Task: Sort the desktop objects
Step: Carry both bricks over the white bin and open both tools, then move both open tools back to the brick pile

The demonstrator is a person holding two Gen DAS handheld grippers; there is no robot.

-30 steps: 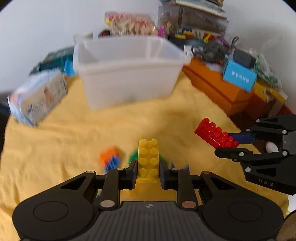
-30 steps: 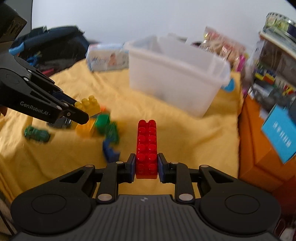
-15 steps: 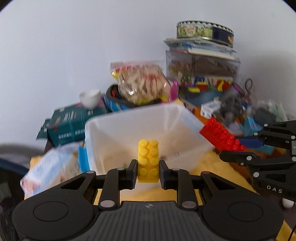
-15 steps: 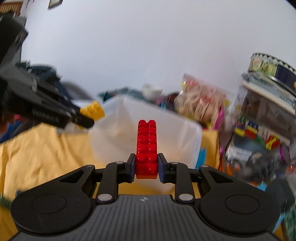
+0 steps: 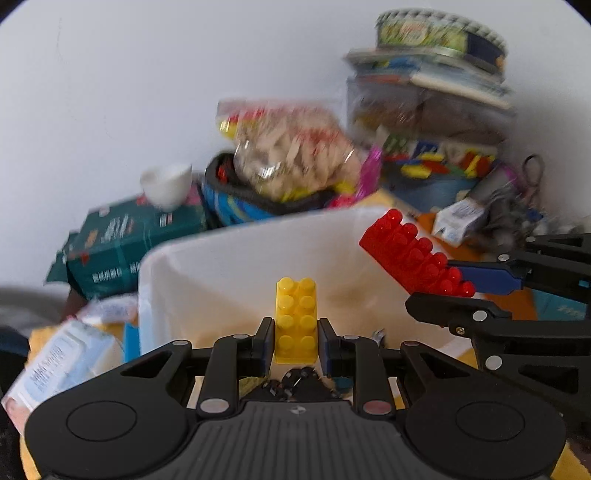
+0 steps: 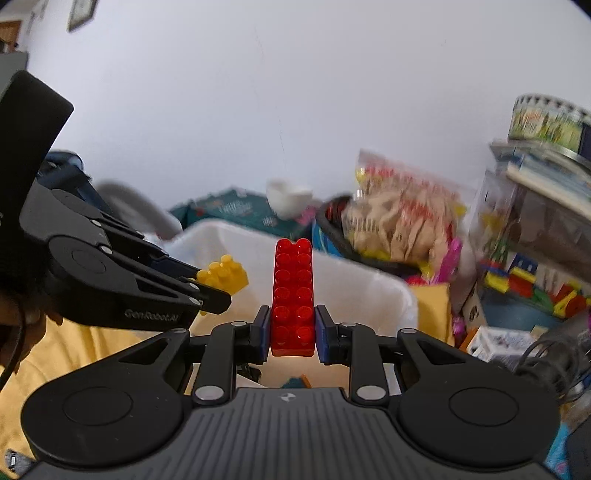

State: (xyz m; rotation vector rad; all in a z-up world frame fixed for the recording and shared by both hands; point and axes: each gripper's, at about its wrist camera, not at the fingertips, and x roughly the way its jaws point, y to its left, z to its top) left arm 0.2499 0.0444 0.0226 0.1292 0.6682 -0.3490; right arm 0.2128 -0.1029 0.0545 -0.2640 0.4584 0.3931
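Note:
My left gripper is shut on a yellow brick that stands up between its blue pads. It hangs over the near rim of the white plastic bin. My right gripper is shut on a long red brick, also above the white plastic bin. The left wrist view has the right gripper coming in from the right with the red brick tilted over the bin. In the right wrist view the left gripper enters from the left with the yellow brick.
Behind the bin stand a dark green box with a white cup on it, a bag of snacks and a stack of clear boxes, books and a round tin. A yellow cloth covers the table. Small toys lie in the bin.
Both grippers have risen from the yellow cloth and moved toward the bin, carrying their bricks. The bin has come closer and now lies under both bricks.

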